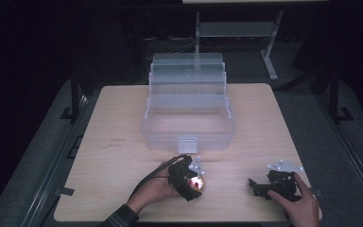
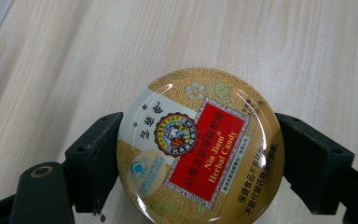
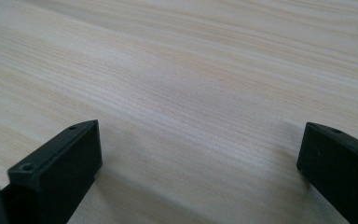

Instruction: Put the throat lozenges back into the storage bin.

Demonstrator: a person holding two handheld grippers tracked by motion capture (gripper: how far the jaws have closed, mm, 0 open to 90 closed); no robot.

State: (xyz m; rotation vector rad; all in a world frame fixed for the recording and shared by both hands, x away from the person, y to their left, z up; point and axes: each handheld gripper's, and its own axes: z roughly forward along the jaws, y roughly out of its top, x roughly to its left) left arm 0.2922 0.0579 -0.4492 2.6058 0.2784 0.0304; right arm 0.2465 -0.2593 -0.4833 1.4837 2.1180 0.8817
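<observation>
A round gold candy tin point(image 2: 200, 147) with a red label sits between the two black jaws of my left gripper point(image 2: 199, 161), which press on its left and right rims. Seen from above, that gripper point(image 1: 192, 182) is near the table's front edge, a little left of centre, and the tin point(image 1: 198, 182) glows at its tip. My right gripper point(image 3: 200, 158) is open over bare wood, with nothing between its jaws. It rests low at the front right point(image 1: 257, 185), a hand around its back.
A clear plastic tiered box point(image 1: 188, 113) stands open in the middle of the wooden table point(image 1: 118, 142), its trays stepped back toward the far side. Dark floor and a metal stand point(image 1: 269, 52) lie beyond the table.
</observation>
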